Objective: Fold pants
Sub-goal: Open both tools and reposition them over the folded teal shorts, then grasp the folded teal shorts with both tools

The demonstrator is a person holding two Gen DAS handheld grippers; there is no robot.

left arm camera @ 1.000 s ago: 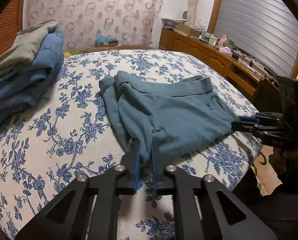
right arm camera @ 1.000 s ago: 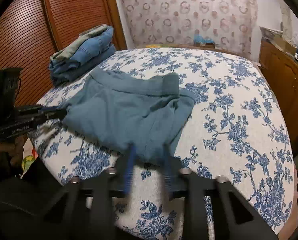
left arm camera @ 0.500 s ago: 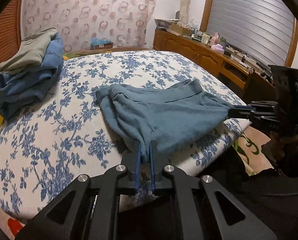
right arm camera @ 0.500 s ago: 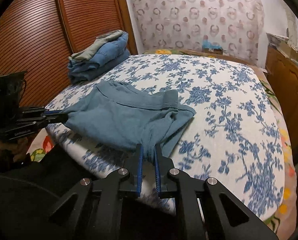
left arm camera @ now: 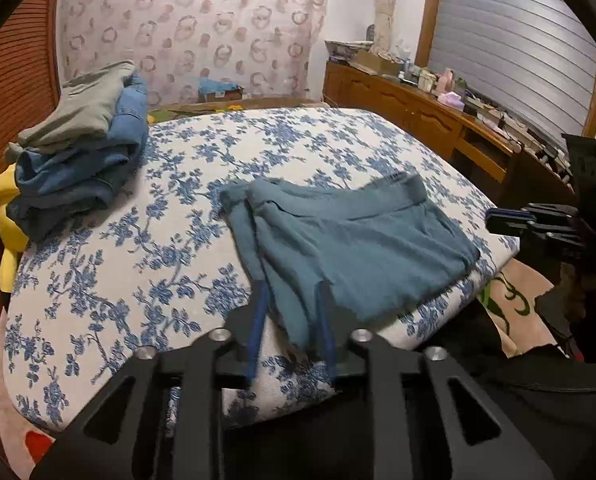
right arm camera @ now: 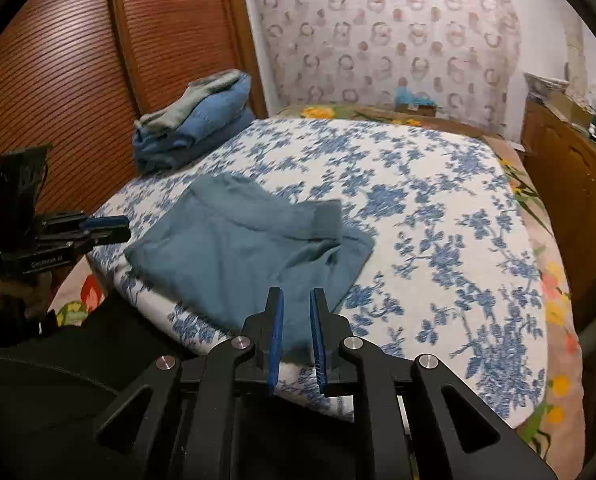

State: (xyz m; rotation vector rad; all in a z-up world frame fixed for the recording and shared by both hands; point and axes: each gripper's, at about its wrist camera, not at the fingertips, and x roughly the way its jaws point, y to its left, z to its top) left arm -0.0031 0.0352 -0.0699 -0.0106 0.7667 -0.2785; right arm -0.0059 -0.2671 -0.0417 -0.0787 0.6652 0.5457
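Teal pants (left arm camera: pixel 357 248) lie folded on the flowered bed, their near edge at the mattress border. In the left wrist view my left gripper (left arm camera: pixel 292 292) has its jaws opening; the pants' hem shows in the gap with no pad pressing on it. From the right wrist view the left gripper (right arm camera: pixel 114 228) sits just off the corner of the pants (right arm camera: pixel 238 252). My right gripper (right arm camera: pixel 296 296) is opening slightly, its blue pads apart and teal cloth showing beyond them. It (left arm camera: pixel 497 216) hangs clear of the other corner.
A pile of folded jeans with a grey-green garment on top (left arm camera: pixel 78 152) (right arm camera: pixel 194 128) rests at the bed's far left. The flowered sheet (left arm camera: pixel 138 260) spreads wide around the pants. A cluttered wooden sideboard (left arm camera: pixel 417 112) runs along the right; slatted wooden doors (right arm camera: pixel 58 80) stand left.
Both grippers dragged the pants toward the bed's near edge while shut on its corners. Now both have let go, and the pants lie flat.
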